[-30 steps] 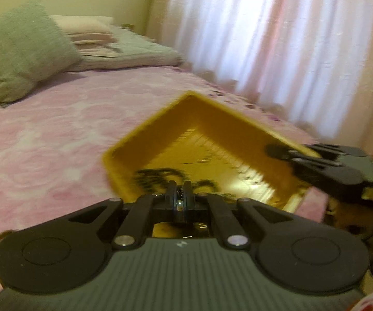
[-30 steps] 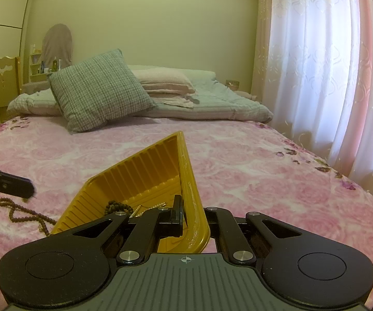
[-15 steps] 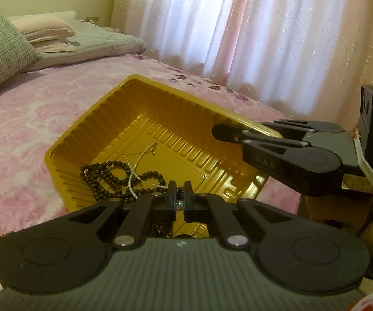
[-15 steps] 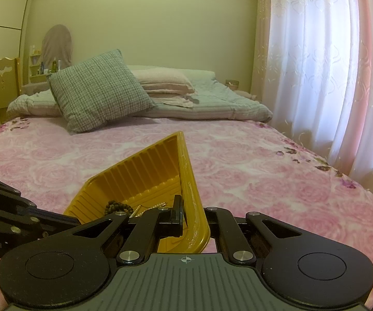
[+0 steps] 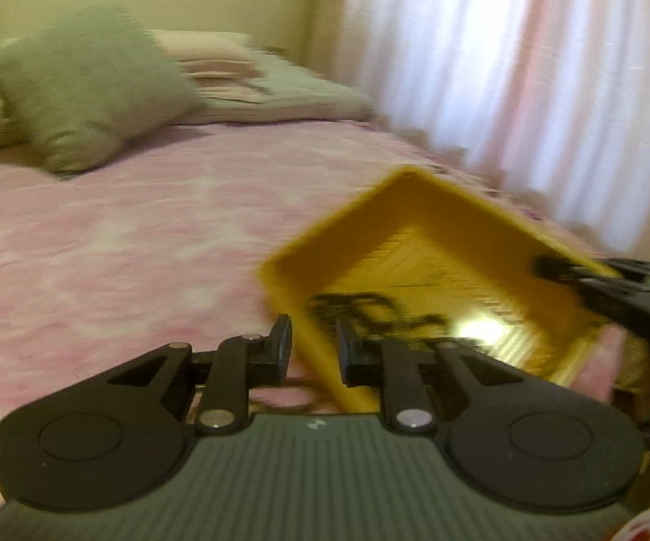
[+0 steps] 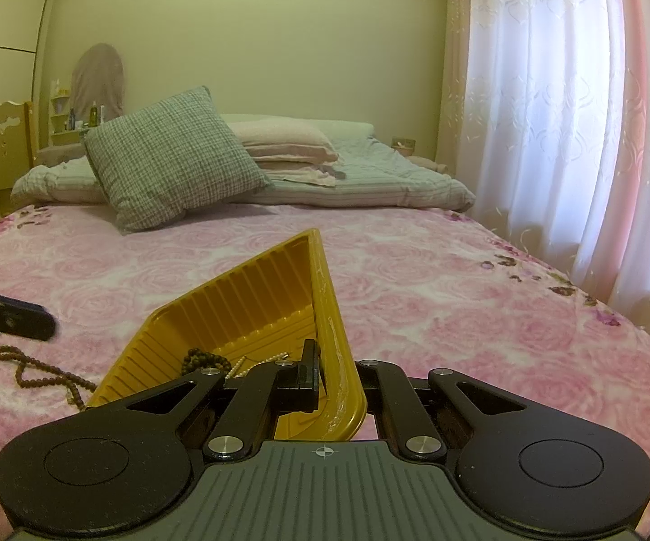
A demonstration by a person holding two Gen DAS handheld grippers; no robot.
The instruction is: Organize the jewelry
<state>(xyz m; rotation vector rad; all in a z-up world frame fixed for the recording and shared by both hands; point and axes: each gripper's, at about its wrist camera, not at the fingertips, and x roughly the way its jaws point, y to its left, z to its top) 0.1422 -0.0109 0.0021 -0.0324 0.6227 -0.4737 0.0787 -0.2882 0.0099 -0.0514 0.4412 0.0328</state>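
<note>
A yellow ribbed plastic tray (image 6: 252, 297) lies on the pink bed; it also shows in the left wrist view (image 5: 419, 207). Dark bead strings (image 5: 361, 311) and a pale chain (image 6: 257, 360) lie inside it. My right gripper (image 6: 338, 374) is shut on the tray's near right wall; in the left wrist view its fingers (image 5: 595, 279) sit on that rim. My left gripper (image 5: 313, 347) is open, its jaws either side of the tray's left wall, blurred. A brown bead necklace (image 6: 40, 369) lies on the blanket left of the tray, below the left gripper's fingers (image 6: 13, 315).
A green checked cushion (image 6: 171, 158), stacked pink pillows (image 6: 284, 144) and folded bedding sit at the head of the bed. White curtains (image 6: 573, 112) hang along the right side. A wooden chair (image 6: 0, 144) stands at far left.
My left gripper has opened and swung left, back from over the tray to its left wall. The right gripper still holds the tray, unmoved.
</note>
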